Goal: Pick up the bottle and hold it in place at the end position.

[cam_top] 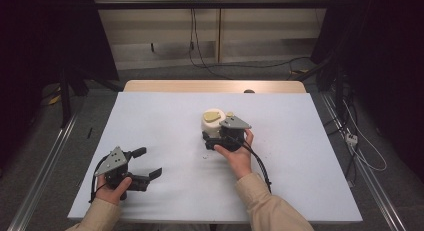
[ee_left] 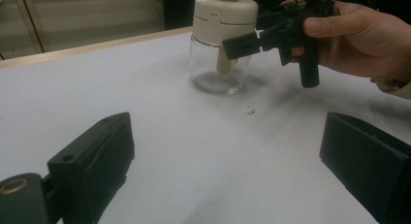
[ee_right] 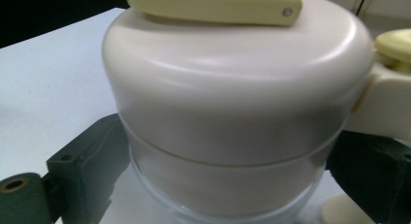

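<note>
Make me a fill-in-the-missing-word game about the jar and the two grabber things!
1. The jar has a clear glass body and a ____ coloured lid.
2. The jaws of the right gripper sit on either side of the ____.
3. The left gripper has its jaws ____, with nothing between them.
4. The jar stands ____ on the white table.

Missing words: cream; jar; open; upright

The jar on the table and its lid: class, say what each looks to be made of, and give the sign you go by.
Jar body: clear glass or clear plastic, glossy; the table shows through it and its base catches highlights. Which of the two cannot be told.
Lid: cream plastic, smooth satin; soft broad highlights and a moulded rounded edge.
Lid flap: pale yellow plastic, apparently hinged on a small metal-looking pin.
</note>
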A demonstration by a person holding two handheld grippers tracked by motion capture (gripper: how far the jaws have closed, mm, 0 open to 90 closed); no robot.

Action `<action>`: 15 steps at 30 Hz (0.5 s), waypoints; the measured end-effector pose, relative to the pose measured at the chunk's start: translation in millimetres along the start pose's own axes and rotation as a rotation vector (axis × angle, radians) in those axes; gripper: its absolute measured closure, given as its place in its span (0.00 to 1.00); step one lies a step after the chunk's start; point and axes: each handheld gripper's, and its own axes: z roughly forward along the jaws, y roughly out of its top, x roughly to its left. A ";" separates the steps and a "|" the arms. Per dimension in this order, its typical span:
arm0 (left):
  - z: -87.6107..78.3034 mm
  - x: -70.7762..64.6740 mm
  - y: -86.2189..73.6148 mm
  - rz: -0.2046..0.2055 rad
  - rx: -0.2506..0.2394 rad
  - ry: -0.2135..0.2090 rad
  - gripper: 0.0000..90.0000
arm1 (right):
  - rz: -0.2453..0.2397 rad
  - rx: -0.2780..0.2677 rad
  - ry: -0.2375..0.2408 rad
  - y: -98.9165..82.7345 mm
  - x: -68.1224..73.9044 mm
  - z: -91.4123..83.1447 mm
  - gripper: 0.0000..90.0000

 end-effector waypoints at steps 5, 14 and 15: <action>1.7 -1.3 -0.4 -0.010 0.000 -0.001 0.05 | 0.005 0.004 0.012 -3.2 -1.3 -8.7 0.09; 2.7 -1.8 0.0 -0.005 -0.003 -0.010 0.05 | -0.033 0.013 0.037 -1.2 -2.8 -28.0 0.10; 2.9 -2.1 0.0 -0.005 -0.001 -0.013 0.05 | -0.027 0.016 0.040 -0.6 -3.6 -30.4 0.10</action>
